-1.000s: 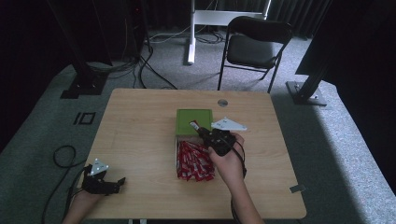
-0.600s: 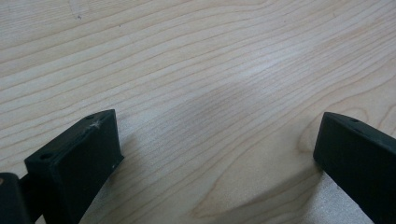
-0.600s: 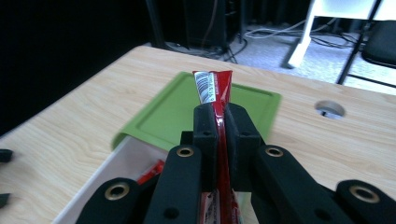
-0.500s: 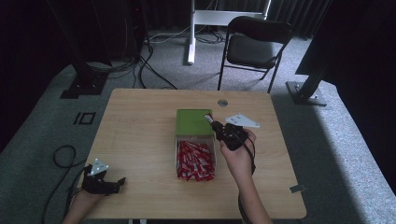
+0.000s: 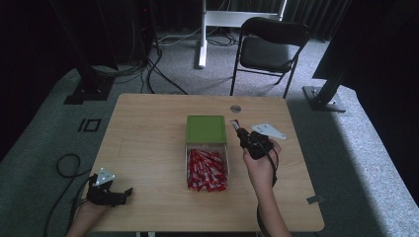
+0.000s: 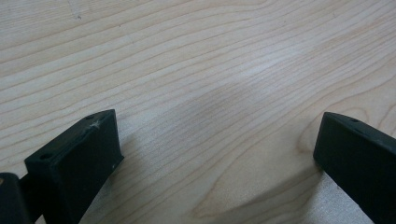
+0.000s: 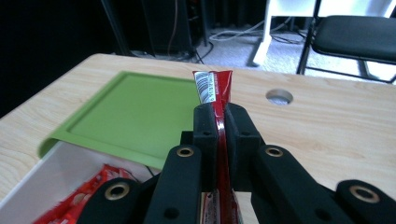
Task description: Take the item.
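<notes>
A white box (image 5: pixel 187 163) holding several red packets (image 5: pixel 206 169) sits mid-table, with its green lid (image 5: pixel 206 129) slid back over the far half. My right gripper (image 5: pixel 237 128) is just right of the lid, shut on one red packet (image 7: pixel 213 87) that sticks up between the jaws. In the right gripper view the green lid (image 7: pixel 133 114) lies to the left and the box's red packets (image 7: pixel 86 198) show at lower left. My left gripper (image 5: pixel 129 191) rests at the table's front left corner, open, with bare wood (image 6: pixel 210 93) between its jaws.
A round cable hole (image 5: pixel 235 108) is in the table beyond the right gripper. A black folding chair (image 5: pixel 269 44) and a white stand base (image 5: pixel 237 17) are behind the table. Dark stands are on the floor at left and right.
My right gripper has lifted a red packet out of the box and carried it away and to the right, beside the green lid. The left gripper has stayed still.
</notes>
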### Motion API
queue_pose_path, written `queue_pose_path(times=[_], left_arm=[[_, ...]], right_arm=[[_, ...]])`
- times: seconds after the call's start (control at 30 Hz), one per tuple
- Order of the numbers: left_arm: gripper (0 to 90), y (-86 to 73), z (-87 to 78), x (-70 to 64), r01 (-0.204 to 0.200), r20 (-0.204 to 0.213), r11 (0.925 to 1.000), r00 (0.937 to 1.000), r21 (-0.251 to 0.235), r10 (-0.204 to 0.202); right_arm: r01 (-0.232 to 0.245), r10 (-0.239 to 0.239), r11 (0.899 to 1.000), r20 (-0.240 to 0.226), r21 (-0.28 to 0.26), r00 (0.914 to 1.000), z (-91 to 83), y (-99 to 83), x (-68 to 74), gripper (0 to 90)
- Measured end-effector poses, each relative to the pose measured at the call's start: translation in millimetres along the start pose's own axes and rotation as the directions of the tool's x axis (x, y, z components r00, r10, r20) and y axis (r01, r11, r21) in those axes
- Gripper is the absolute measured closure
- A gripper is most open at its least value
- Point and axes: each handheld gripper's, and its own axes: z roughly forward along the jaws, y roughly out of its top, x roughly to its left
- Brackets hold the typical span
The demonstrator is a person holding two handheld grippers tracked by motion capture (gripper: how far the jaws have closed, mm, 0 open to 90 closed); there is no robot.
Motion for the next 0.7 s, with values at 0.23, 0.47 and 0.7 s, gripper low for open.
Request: queue_pose_path(times=[0.23,0.47,0.7], left_arm=[[1.5,0.0,0.0,0.1,-0.002,0.000,1.0000,1.0000,0.001,0.002],[1.5,0.0,0.0,-0.1,0.001,0.000,1.0000,1.0000,0.000,-0.001],[1.5,0.0,0.0,0.0,0.001,0.000,1.0000,1.0000,0.000,-0.001]], right_arm=[[-0.022,0.022,1.000,0.041,-0.008,0.9989,4.6,-10.7,-9.0,83.9],[-0.062,0.062,0.998,0.061,0.006,0.9962,14.7,-25.5,-17.6,83.9],[-0.100,0.100,0.995,0.079,-0.003,0.9919,19.6,-34.3,-22.6,83.9]])
